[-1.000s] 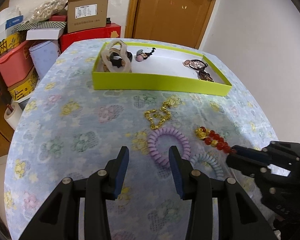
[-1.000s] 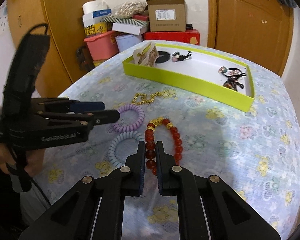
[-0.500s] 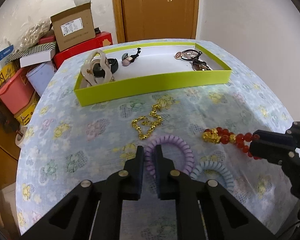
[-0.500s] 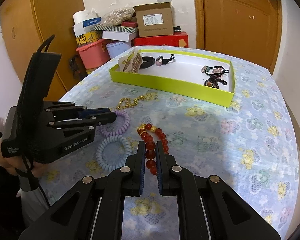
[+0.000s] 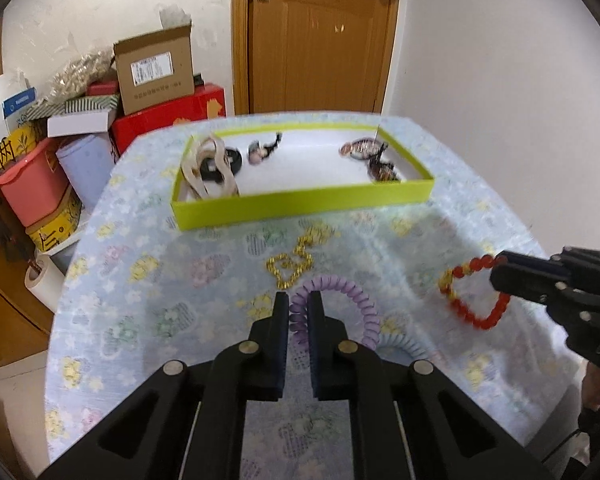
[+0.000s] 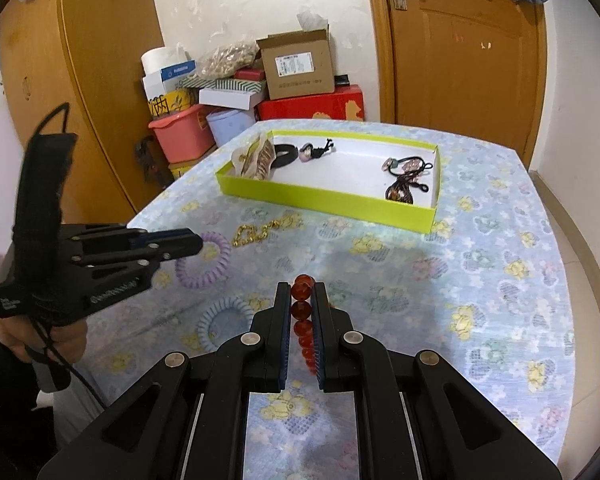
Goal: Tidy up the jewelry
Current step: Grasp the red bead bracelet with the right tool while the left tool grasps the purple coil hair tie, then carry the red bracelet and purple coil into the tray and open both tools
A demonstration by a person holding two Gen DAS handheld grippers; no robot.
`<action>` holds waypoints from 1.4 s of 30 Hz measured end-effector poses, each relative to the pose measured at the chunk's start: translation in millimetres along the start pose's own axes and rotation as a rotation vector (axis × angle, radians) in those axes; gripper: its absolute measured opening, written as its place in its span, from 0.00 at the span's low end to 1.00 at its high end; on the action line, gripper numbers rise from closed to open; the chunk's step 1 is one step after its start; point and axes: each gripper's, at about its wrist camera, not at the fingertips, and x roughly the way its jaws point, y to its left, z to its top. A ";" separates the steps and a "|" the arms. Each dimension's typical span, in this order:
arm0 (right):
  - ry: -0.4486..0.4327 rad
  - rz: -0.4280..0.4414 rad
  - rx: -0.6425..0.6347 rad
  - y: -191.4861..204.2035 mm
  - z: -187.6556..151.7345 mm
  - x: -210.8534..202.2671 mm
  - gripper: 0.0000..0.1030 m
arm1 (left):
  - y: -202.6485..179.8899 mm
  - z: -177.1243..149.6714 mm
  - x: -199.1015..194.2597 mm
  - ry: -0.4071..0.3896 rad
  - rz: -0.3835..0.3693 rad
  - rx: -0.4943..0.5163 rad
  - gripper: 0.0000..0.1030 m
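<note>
My left gripper (image 5: pixel 298 300) is shut on the purple spiral hair tie (image 5: pixel 356 304) and holds it off the table; it also shows in the right wrist view (image 6: pixel 204 258). My right gripper (image 6: pixel 302 292) is shut on the red bead bracelet (image 6: pixel 302 312), which hangs in the air in the left wrist view (image 5: pixel 478 300). A gold chain (image 5: pixel 292 266) and a pale blue spiral hair tie (image 6: pixel 224 320) lie on the flowered tablecloth. The yellow-green tray (image 5: pixel 300 200) at the far side holds hair clips and hair ties.
Boxes, a pink tub and a paper roll are stacked beyond the table's far left edge (image 5: pixel 80 120). A wooden door (image 5: pixel 320 36) stands behind the table. The table's right edge (image 6: pixel 556 240) drops to the floor.
Both grippers have risen from the table. The purple hair tie lifted with the left gripper and the red bracelet lifted with the right. One second ago the left gripper was open.
</note>
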 end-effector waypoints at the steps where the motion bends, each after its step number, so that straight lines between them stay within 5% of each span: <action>1: -0.003 -0.001 -0.002 0.6 0.1 -2.2 0.10 | 0.4 1.9 -4.5 -0.009 -0.005 -0.003 0.09; 19: -0.056 -0.034 -0.052 -2.3 27.9 -14.2 0.10 | 5.5 26.0 -13.9 -0.048 -0.021 -0.021 0.09; 42: -0.076 -0.050 -0.026 -50.5 118.0 45.6 0.10 | 15.4 108.6 61.5 -0.042 0.015 0.004 0.09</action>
